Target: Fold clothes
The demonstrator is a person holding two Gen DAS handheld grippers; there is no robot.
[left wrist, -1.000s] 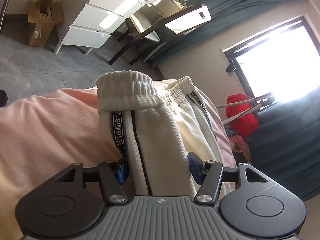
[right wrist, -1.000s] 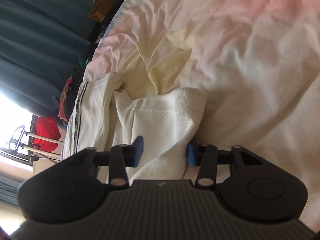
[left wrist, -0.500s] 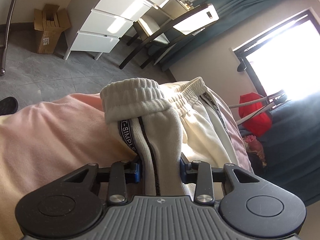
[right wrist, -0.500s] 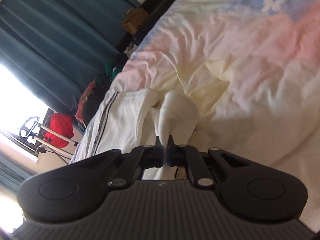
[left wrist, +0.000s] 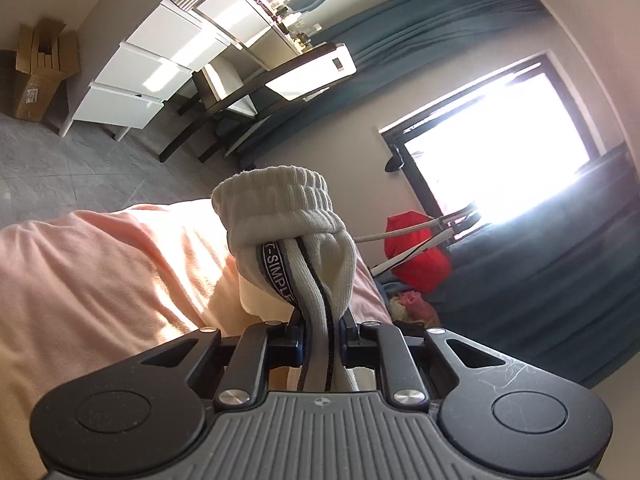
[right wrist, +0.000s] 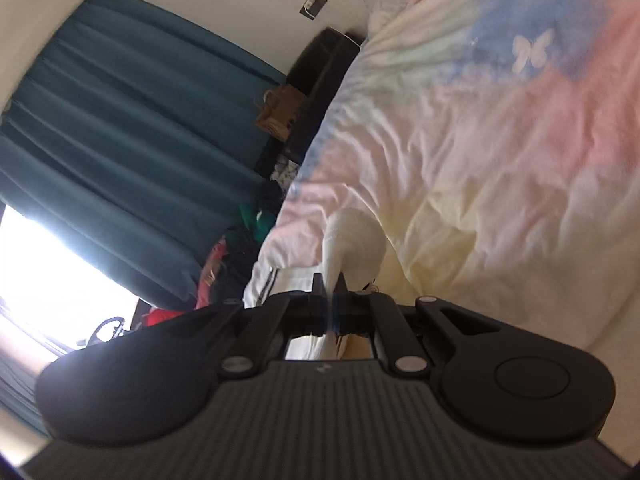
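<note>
**Cream ribbed sweatpants pinched at both ends over the bed**

Cream knit everywhere. The left gripper (left wrist: pixel 322 334) has its fingers squeezed tight on one leg of the sweatpants (left wrist: pixel 298 256), right below the ribbed cuff (left wrist: pixel 276 200), which sticks up in a chunky, bunched ring. A dark side stripe with white lettering (I can read "-SIMPLE") runs down the leg and straight between the blue pads. The fabric looks thick and soft, with fine vertical ribbing.

On the other side, the right gripper (right wrist: pixel 329 312) is closed all the way down on another bit of the same sweatpants (right wrist: pixel 352 240), a smooth pale fold that pokes up past the fingertips. That view is a little blurry. More of the garment, with its dark stripe, lies on the bed just left of the fingers.

Stuff around: the bed is covered with a wrinkly pastel duvet (right wrist: pixel 500 152), pink, yellow and blue patches with a little white butterfly print. In the left view the same cover reads as peachy pink (left wrist: pixel 100 280), and it sits right under the raised cuff. Beyond the bed edge there's a grey tiled floor (left wrist: pixel 60 168), a white drawer unit (left wrist: pixel 148 76), a dark-framed chair (left wrist: pixel 224 92) and a cardboard box (left wrist: pixel 36 76) against the wall. Teal curtains (right wrist: pixel 120 140) hang beside a blown-out bright window (left wrist: pixel 500 136), and a red bag (left wrist: pixel 416 256) sits below it. The gripper bodies block the bottom of both views, so I can't see what the pants do underneath.
</note>
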